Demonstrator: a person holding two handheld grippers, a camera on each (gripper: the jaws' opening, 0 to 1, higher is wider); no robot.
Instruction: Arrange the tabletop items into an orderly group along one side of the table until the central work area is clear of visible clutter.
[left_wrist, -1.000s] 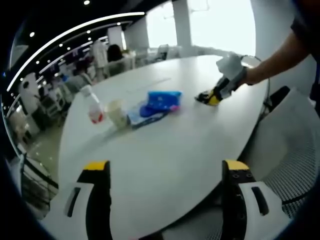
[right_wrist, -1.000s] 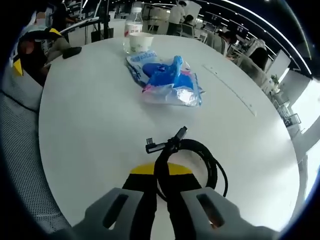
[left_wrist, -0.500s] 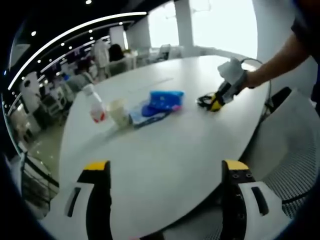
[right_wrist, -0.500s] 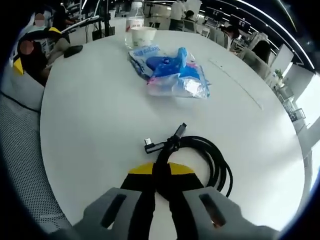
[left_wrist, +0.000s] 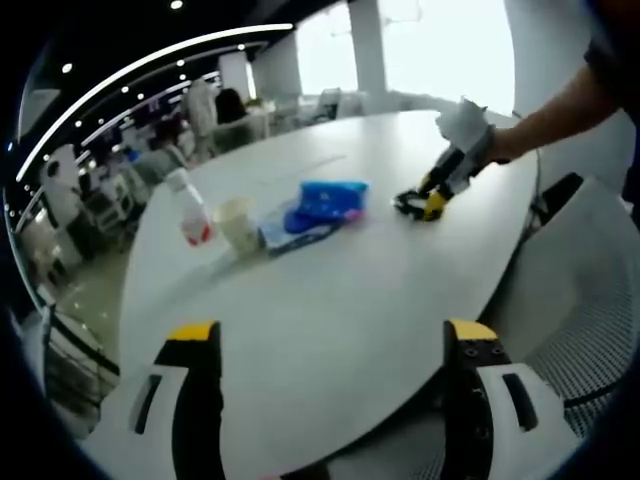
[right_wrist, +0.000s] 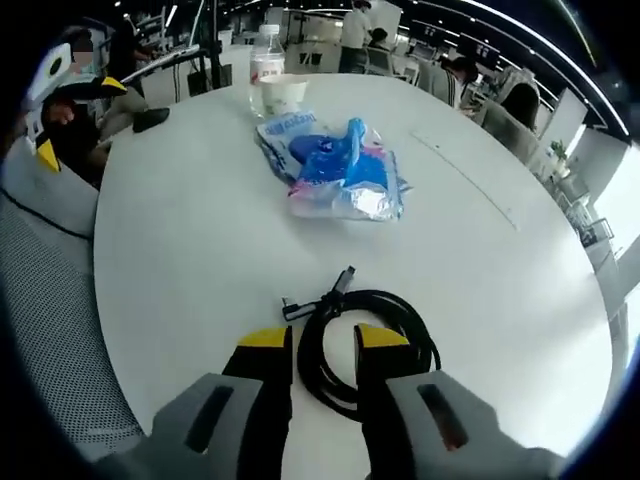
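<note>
Right gripper (right_wrist: 322, 345) fingers narrowly parted astride coiled cable (right_wrist: 365, 338), perhaps touching, left gripper (left_wrist: 335, 345) wide over bare table (left_wrist: 330, 290) edge

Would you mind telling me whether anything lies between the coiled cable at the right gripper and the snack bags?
Nothing visible does. Between the black cable, straddled by the right gripper, and the blue snack bags there is bare white table.

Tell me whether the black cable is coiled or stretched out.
Coiled: the black cable lies in loops on the table, both plug ends together.
</note>
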